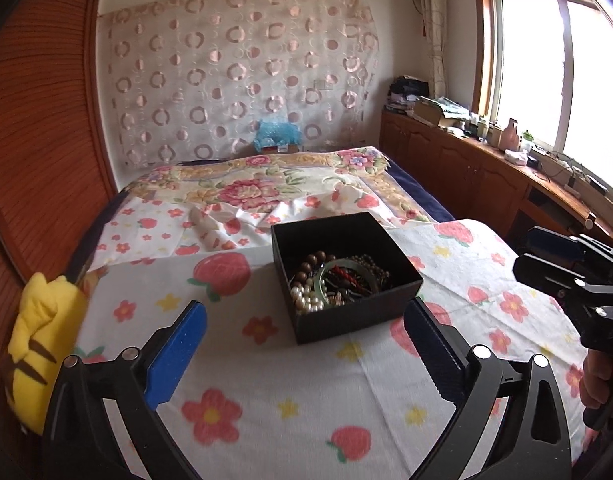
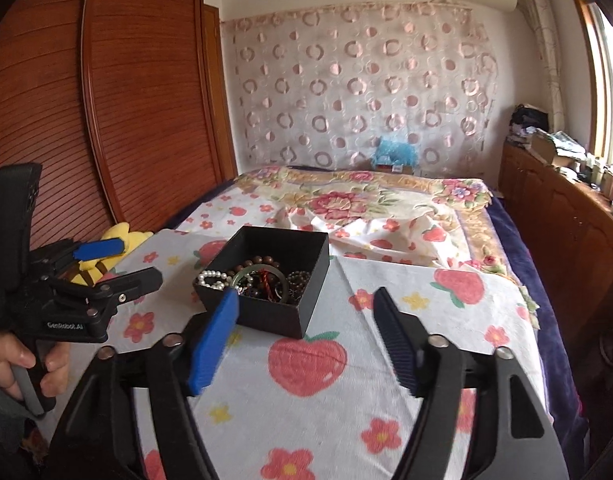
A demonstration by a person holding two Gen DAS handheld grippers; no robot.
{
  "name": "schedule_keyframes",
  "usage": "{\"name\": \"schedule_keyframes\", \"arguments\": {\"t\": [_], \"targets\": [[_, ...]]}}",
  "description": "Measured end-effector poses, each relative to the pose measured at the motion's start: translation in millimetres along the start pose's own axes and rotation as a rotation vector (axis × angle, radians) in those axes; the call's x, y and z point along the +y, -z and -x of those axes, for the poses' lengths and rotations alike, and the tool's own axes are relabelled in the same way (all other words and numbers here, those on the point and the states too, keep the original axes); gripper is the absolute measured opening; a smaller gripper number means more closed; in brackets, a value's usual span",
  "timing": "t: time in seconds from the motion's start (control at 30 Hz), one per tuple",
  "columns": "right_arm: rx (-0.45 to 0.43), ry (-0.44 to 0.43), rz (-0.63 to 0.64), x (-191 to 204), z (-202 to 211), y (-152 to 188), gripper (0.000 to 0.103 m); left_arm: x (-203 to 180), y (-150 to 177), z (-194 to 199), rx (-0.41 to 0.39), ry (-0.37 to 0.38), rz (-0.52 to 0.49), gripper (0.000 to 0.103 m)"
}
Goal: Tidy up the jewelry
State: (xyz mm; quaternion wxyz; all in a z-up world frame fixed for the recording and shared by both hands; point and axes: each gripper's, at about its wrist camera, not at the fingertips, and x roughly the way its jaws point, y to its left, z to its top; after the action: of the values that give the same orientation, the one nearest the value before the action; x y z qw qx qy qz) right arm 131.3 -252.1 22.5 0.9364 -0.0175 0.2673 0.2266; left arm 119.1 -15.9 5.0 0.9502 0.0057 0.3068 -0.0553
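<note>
Black box of jewelry on bedspread, both tools spread, gripping nothing.

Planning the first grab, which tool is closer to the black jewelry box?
Left, though not by much. The left tool is open just before the black jewelry box; the right tool, also open, sits slightly farther back.

box: matt black card | pearls: glossy | bedsheet: printed cloth | wardrobe: ribbed wood
</note>
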Motion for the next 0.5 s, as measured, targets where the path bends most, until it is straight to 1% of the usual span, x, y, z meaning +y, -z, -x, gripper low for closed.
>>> {"name": "schedule_keyframes", "arguments": {"t": [0.03, 0.1, 0.17, 0.37, 0.5], "targets": [[-0.009, 0.005, -0.001, 2.0, 5.3, 2.7, 0.084, -0.9, 2.8, 3.1, 0.001, -0.002, 0.003, 0.095], [-0.035, 0.025, -0.006, 5.5, 16.0, 6.6, 0.095, 1.3, 10.8, 11.0, 0.001, -0.008, 0.024, 0.095], [-0.052, 0.038, -0.020, 8.0, 26.5, 11.6, 0.099, 2.6, 15.9, 16.9, 0.003, -0.016, 0.041, 0.095], [-0.054, 0.081, -0.040, 18.8, 45.1, 23.7, 0.100, 1.7, 28.6, 39.9, -0.023, -0.041, 0.039, 0.095], [-0.071, 0.090, -0.059, 24.0, 56.1, 28.2, 0.100, -1.6, 32.8, 53.7, -0.038, -0.068, 0.024, 0.095]]}}
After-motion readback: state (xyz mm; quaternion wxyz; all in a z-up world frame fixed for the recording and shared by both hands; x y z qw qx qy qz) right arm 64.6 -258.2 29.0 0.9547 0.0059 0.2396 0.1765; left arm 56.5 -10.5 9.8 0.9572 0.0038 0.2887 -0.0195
